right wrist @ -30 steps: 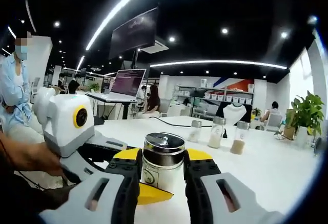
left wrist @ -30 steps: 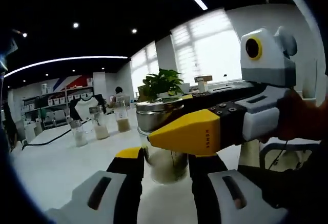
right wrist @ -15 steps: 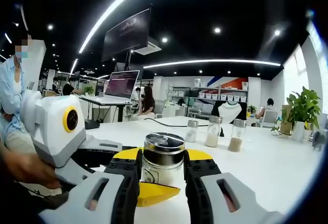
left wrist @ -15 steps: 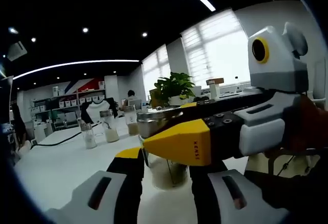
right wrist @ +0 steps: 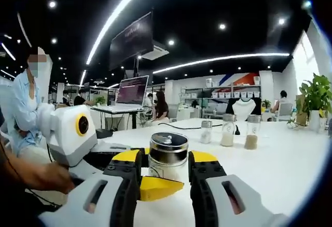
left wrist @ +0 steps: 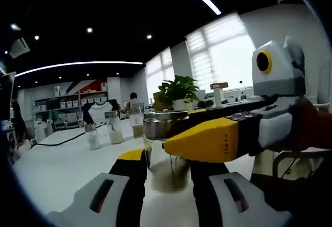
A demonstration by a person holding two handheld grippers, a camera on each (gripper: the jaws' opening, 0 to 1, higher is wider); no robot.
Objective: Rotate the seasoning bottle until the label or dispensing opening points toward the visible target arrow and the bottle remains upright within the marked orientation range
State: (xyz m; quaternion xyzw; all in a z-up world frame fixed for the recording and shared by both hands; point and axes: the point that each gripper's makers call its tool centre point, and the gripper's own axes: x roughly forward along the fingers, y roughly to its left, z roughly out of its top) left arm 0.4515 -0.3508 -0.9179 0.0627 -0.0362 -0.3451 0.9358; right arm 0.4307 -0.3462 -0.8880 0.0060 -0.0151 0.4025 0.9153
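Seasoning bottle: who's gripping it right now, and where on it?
Both. The right gripper clamps the seasoning bottle on its glass body just under the metal cap; the left gripper clamps the lower glass body from the opposite side.

Bottle (left wrist: 165, 154) upright on white table (left wrist: 57, 167), between left gripper (left wrist: 165, 172) fingers (left wrist: 134, 172). Right gripper (left wrist: 207, 141) reaches in from right, yellow tip across bottle's glass below steel cap. Three small jars (left wrist: 113, 128) farther back, plant (left wrist: 177, 89) behind.

White table (right wrist: 290, 159) under glass bottles (right wrist: 227, 130)
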